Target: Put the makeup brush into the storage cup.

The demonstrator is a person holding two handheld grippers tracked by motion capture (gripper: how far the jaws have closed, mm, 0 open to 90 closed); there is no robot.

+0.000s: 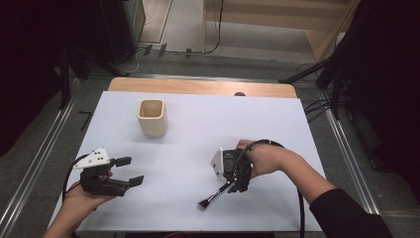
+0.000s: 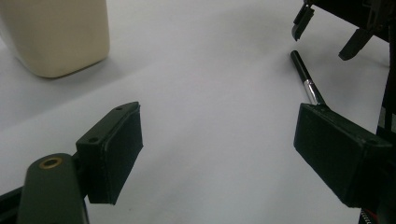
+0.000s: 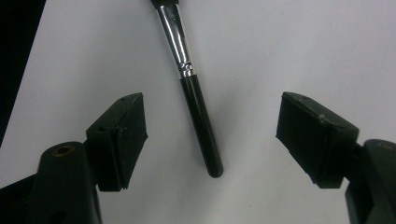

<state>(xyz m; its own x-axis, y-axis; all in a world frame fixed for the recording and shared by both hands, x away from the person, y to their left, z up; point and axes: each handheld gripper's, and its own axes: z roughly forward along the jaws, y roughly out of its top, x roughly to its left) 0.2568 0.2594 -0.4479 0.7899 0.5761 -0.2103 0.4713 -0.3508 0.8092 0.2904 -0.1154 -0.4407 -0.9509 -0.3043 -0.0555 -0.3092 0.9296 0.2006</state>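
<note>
Right gripper [image 3: 210,135] lower centre-right of high view, jaws apart astride black-handled makeup brush with silver ferrule [image 3: 198,112], pads clear of it. Left gripper [image 1: 126,171] lower left, jaws apart, empty. Cream square cup [image 1: 151,117] upper left of centre.

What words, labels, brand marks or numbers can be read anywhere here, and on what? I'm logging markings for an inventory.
None: no readable text in these pictures.
Cream square-sided cup: plain, no print.
Black-handled makeup brush with silver ferrule: small dents on the ferrule, no letters legible.
Grey three-cornered plate on the left gripper: small dark holes, no writing.
White table sheet: blank.
</note>
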